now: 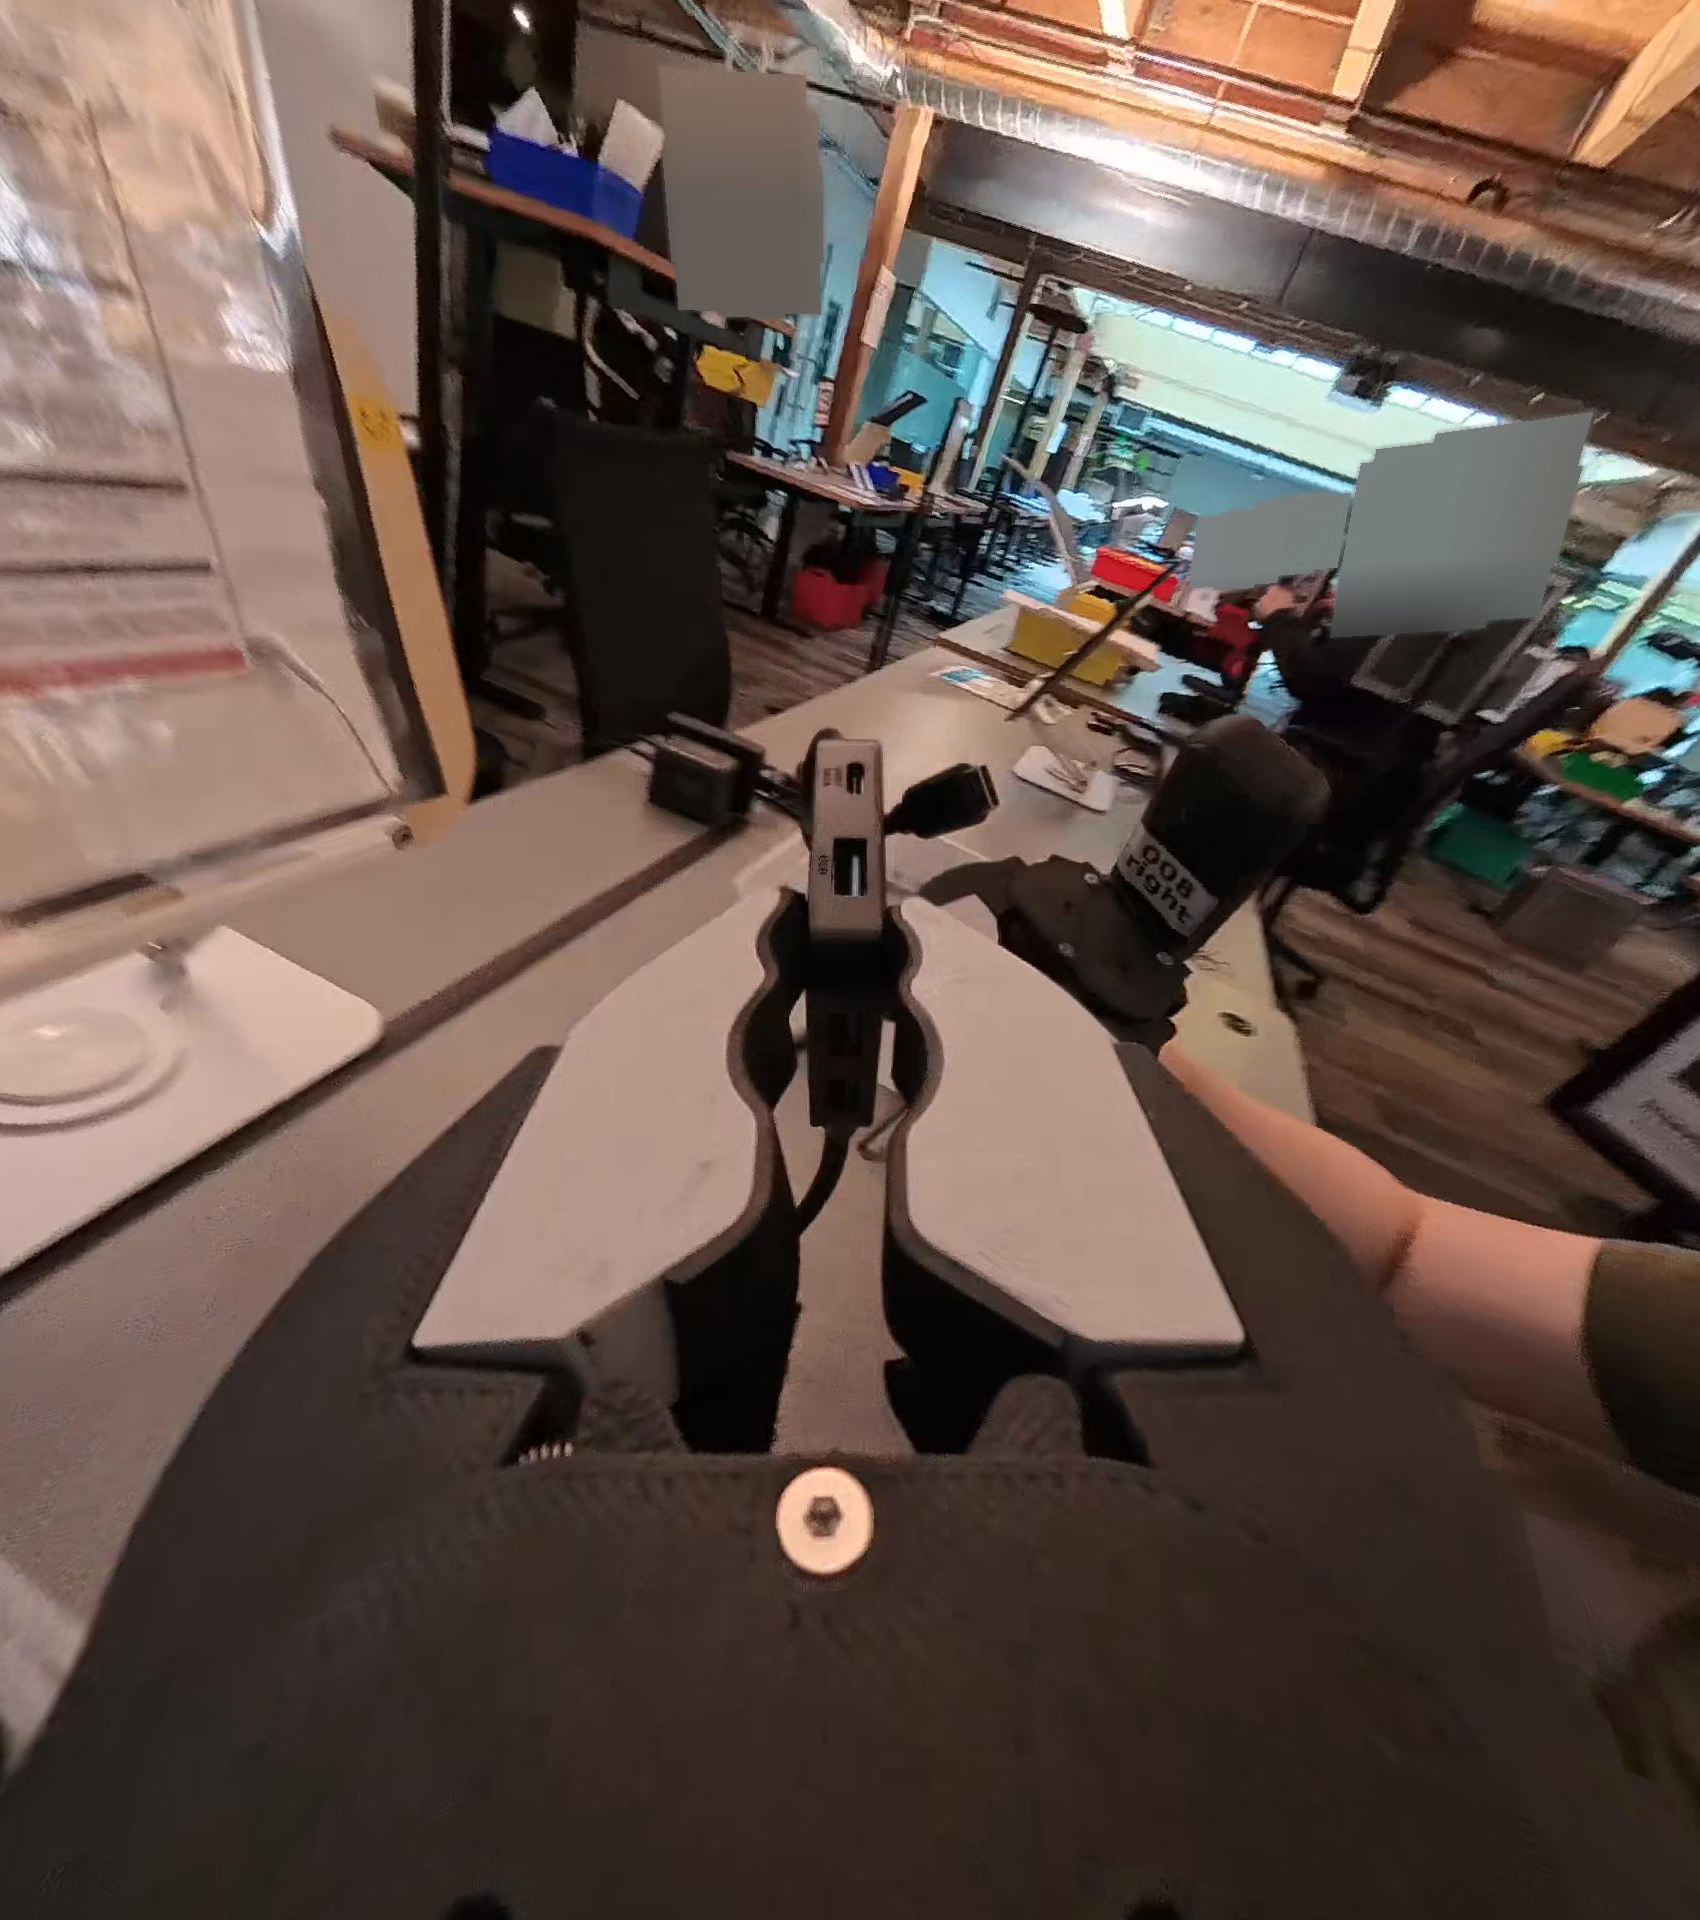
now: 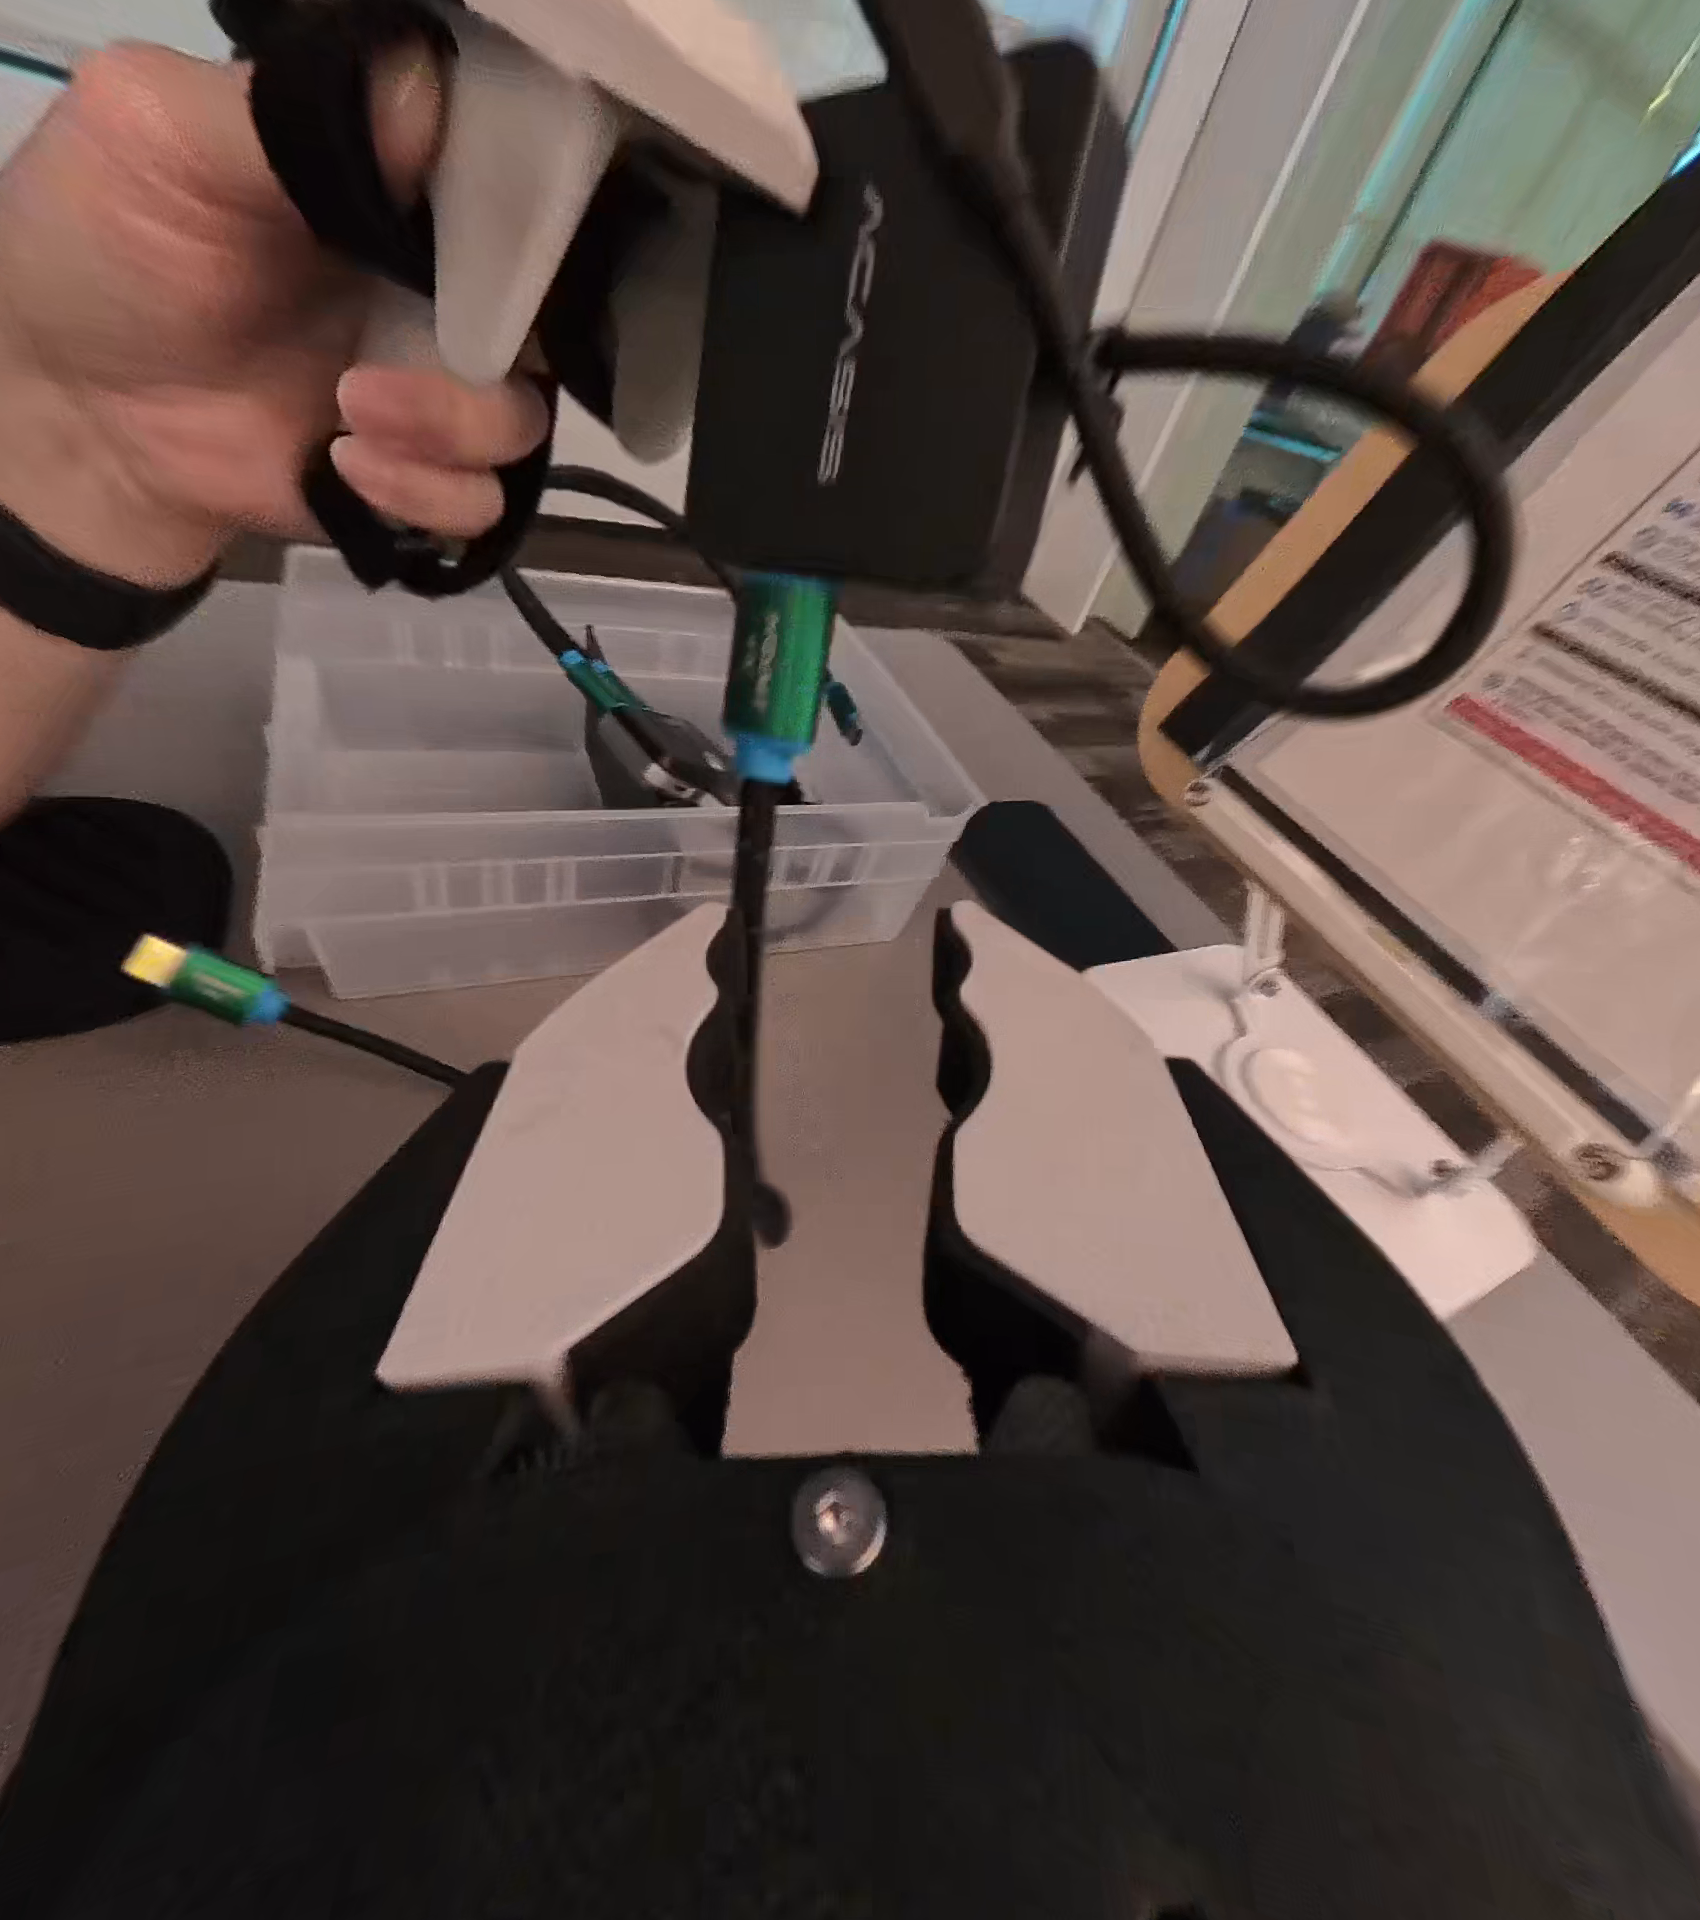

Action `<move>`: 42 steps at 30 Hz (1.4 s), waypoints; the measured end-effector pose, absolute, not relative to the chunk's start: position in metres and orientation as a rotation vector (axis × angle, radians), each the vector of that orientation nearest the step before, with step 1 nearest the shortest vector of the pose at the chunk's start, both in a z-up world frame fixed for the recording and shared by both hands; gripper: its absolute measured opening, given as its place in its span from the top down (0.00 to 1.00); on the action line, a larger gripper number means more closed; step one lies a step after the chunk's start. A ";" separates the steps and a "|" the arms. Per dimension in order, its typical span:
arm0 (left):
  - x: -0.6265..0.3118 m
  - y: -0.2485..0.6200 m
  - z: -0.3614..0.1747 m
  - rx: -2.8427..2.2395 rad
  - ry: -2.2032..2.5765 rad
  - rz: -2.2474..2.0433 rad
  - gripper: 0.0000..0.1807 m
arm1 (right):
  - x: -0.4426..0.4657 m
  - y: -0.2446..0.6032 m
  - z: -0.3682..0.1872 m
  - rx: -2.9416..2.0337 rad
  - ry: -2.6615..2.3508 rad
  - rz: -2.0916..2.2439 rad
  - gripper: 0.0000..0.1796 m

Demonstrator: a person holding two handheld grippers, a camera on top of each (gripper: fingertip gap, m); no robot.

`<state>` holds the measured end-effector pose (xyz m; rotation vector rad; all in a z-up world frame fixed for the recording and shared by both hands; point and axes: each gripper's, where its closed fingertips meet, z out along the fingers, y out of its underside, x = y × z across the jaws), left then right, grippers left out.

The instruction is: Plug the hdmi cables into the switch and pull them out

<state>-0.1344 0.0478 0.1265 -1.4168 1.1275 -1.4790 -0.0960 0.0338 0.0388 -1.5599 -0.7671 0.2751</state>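
My left gripper (image 1: 844, 906) is shut on the dark grey switch (image 1: 841, 821) and holds it edge-on above the table. A black plug (image 1: 939, 805) sticks out to the switch's right. In the right wrist view the switch (image 2: 867, 343) hangs at the top, between the left gripper's white fingers (image 2: 534, 208). A green HDMI plug (image 2: 781, 665) sits in its lower edge. That plug's black braided cable (image 2: 747, 987) runs down between the fingers of my open right gripper (image 2: 830, 920), along the left finger. A second green plug (image 2: 202, 982) lies on the table to the left.
A clear plastic bin (image 2: 555, 821) with more cables stands behind the switch. A black cable loop (image 2: 1397, 520) hangs to the right. An acrylic sign holder (image 2: 1604, 779) on a white base (image 1: 98, 1049) stands beside it. A black adapter (image 1: 700, 779) lies farther back on the table.
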 end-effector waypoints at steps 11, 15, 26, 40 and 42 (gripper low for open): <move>-0.131 0.054 0.110 -1.577 1.035 -1.740 0.93 | -0.070 0.001 0.076 -0.935 -0.970 -0.678 0.81; -0.122 0.043 0.099 -1.640 1.057 -1.829 0.93 | -0.088 0.010 0.064 -0.847 -1.031 -0.946 0.78; -0.096 0.016 0.081 -1.682 1.104 -2.055 0.91 | -0.085 0.006 0.068 -0.734 -1.043 -1.127 0.86; -0.104 -0.009 0.080 -0.701 1.539 -0.424 0.68 | -0.069 -0.006 0.070 -1.241 -1.156 -0.577 0.91; -0.097 -0.013 0.074 -0.663 1.552 -0.375 0.68 | -0.073 -0.010 0.066 -1.260 -1.195 -0.537 0.90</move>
